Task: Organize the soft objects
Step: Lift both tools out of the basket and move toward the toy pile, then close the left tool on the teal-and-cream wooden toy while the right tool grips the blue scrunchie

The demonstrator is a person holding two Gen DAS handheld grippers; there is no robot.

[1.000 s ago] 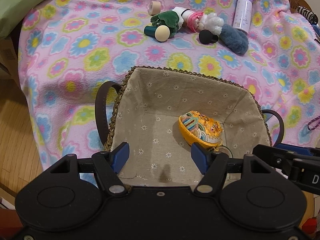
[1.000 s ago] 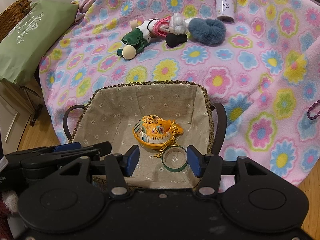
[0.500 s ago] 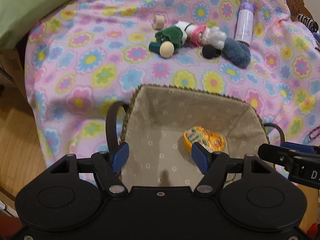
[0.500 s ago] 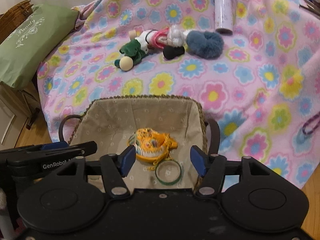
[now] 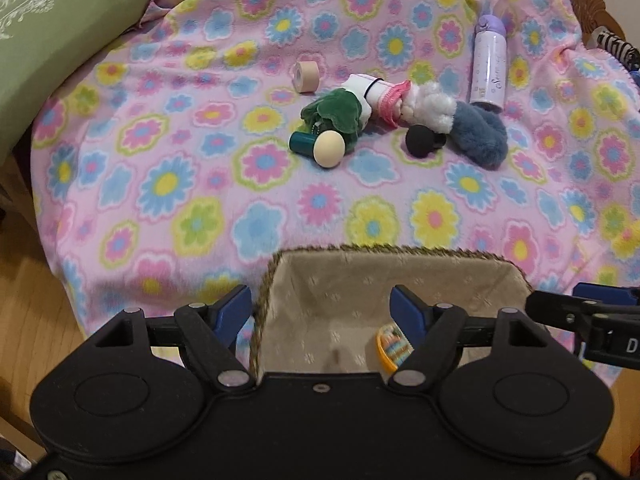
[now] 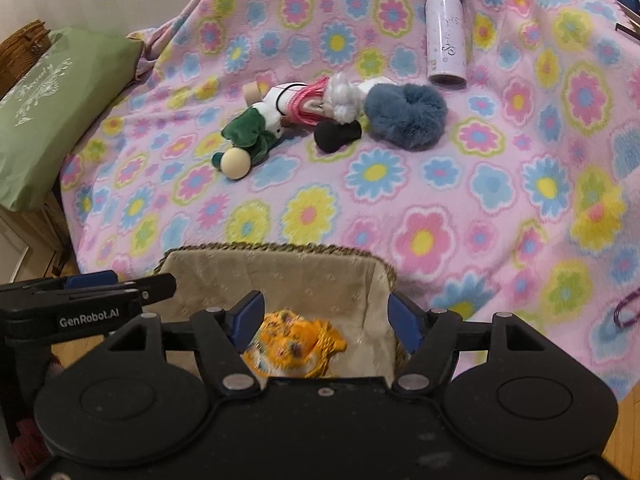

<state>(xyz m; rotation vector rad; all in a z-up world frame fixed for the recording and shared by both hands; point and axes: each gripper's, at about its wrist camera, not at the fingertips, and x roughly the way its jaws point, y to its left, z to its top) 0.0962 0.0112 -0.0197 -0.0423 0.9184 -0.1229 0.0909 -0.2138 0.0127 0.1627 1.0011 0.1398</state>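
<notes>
A woven basket (image 5: 360, 276) (image 6: 280, 276) with a beige flowered lining sits at the near edge of the flowered blanket. An orange embroidered pouch (image 6: 298, 340) (image 5: 390, 346) lies inside it. Farther back lie a green plush toy (image 5: 334, 110) (image 6: 248, 132), a pink and white plush (image 5: 400, 98) (image 6: 320, 98) and a blue fluffy scrunchie (image 5: 480, 138) (image 6: 404, 114). My left gripper (image 5: 322, 310) is open and empty above the basket's near left part. My right gripper (image 6: 326, 314) is open and empty above the pouch.
Hard items lie among the soft ones: a teal peg with a wooden ball head (image 5: 320, 148), a black foam ball (image 5: 422, 140), a beige tape roll (image 5: 306, 76) and a lilac bottle (image 5: 488, 66). A green cushion (image 5: 48, 40) lies at the left. Wooden floor shows below the blanket.
Both grippers have pulled back and tilted up from the basket, so the basket has slid to the bottom of both views and more of the blanket shows. Both stay open.
</notes>
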